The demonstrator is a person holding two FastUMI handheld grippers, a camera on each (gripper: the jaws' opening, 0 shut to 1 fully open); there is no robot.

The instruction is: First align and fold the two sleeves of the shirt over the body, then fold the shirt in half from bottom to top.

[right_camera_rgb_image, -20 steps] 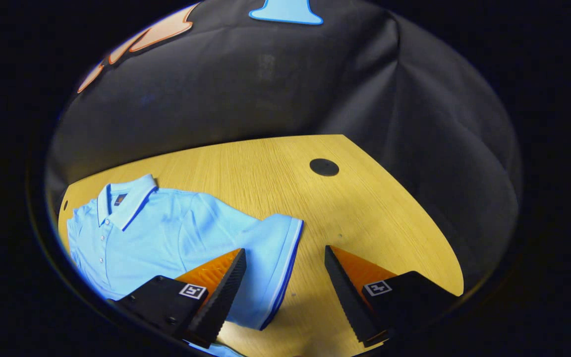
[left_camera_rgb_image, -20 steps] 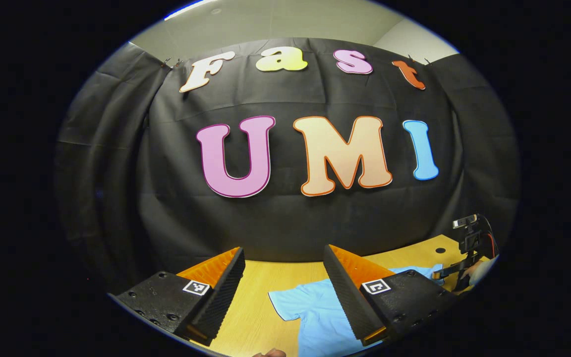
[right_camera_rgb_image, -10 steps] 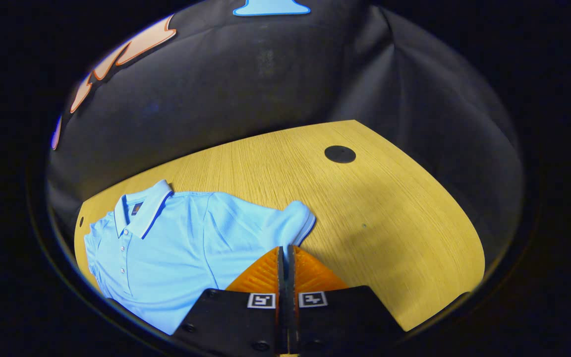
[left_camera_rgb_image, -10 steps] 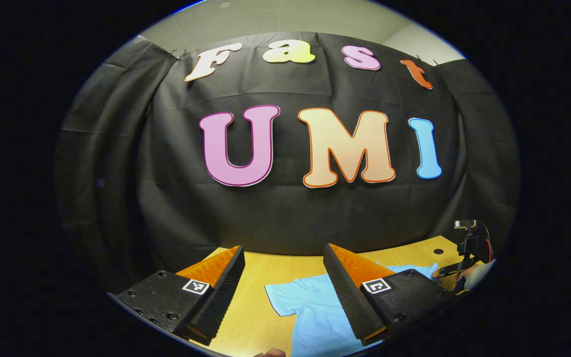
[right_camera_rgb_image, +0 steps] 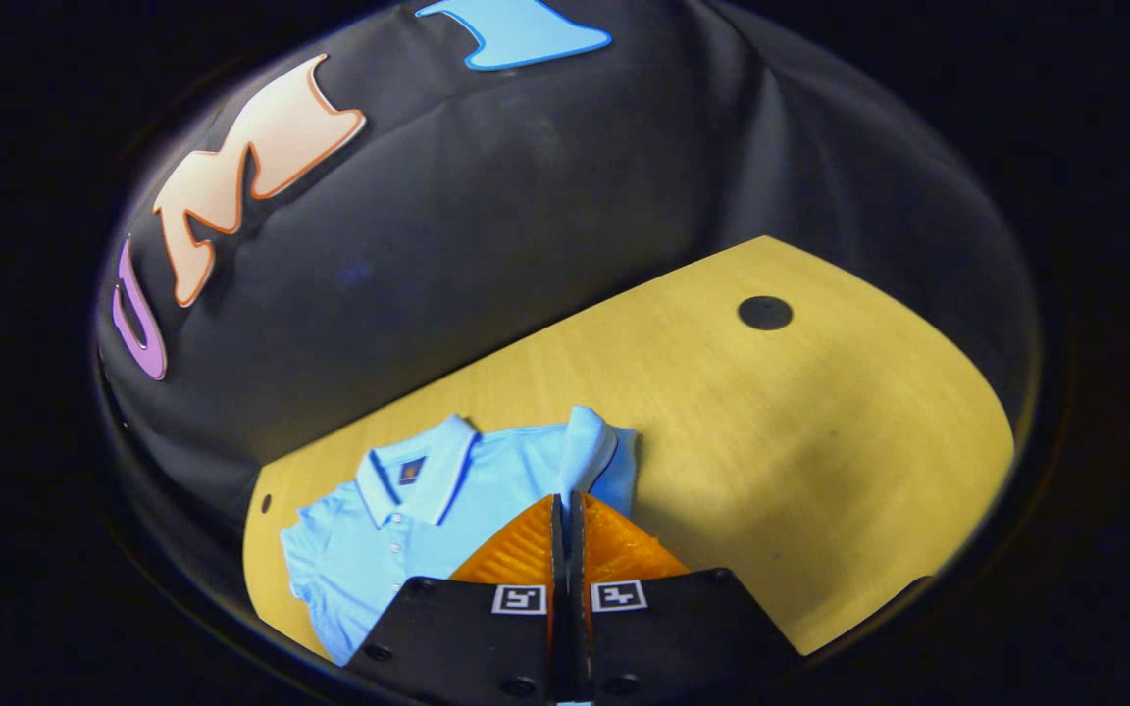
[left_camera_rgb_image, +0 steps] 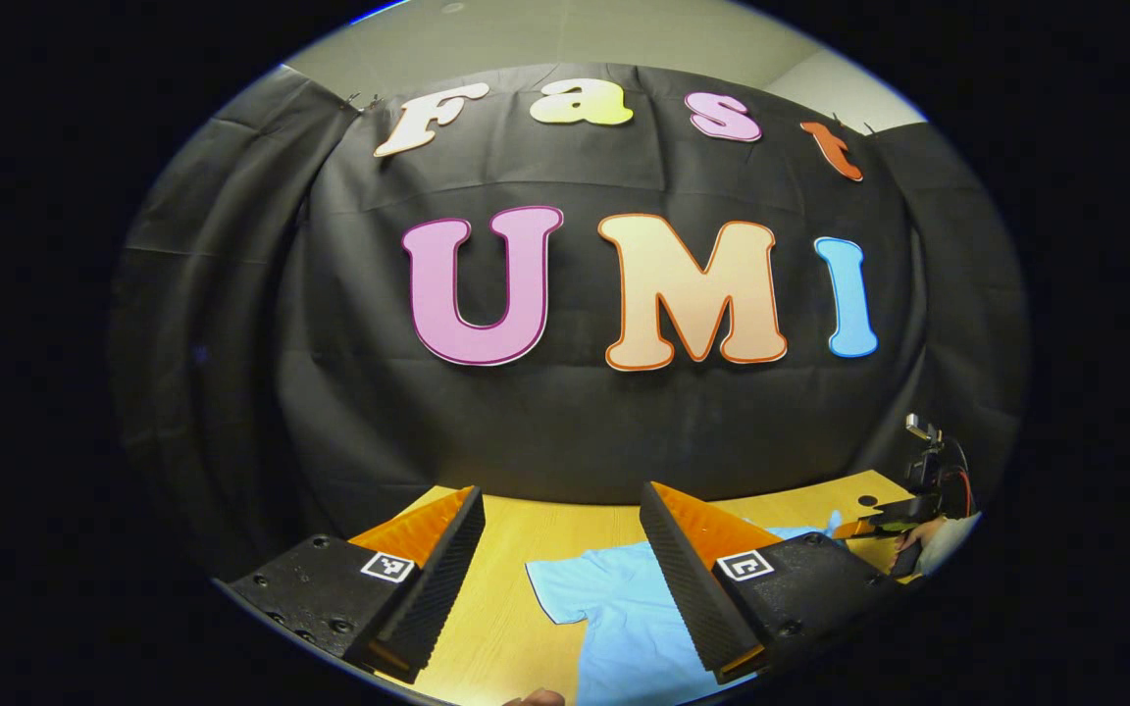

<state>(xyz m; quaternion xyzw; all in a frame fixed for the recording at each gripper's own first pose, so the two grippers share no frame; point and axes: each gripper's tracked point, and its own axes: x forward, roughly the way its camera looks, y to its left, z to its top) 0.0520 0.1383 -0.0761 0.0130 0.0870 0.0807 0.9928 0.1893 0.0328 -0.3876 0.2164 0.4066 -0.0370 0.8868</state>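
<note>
Left gripper view: left gripper (left_camera_rgb_image: 562, 549) held above the wooden table (left_camera_rgb_image: 506, 628), fingers spread wide, nothing between them. Light blue polo shirt (left_camera_rgb_image: 614, 618) lies flat on the table past and partly behind the right-hand finger; one short sleeve (left_camera_rgb_image: 553, 591) sticks out toward the gap. Far right edge, the right gripper (left_camera_rgb_image: 894, 515) and the hand holding it (left_camera_rgb_image: 923, 537) sit over the shirt's far side; detail there too small to read.

Right gripper view: shirt (right_camera_rgb_image: 379, 529) lies low left on the table (right_camera_rgb_image: 800, 471), collar (right_camera_rgb_image: 415, 473) and button placket facing up, its left sleeve (right_camera_rgb_image: 302, 559) flat. Right gripper (right_camera_rgb_image: 565, 505) has fingers pressed together, pinching the other sleeve (right_camera_rgb_image: 590, 453), which rises bunched from between the tips, lifted over the shirt body. Dark round hole (right_camera_rgb_image: 764, 313) in the table at upper right, well apart from the shirt.
</note>
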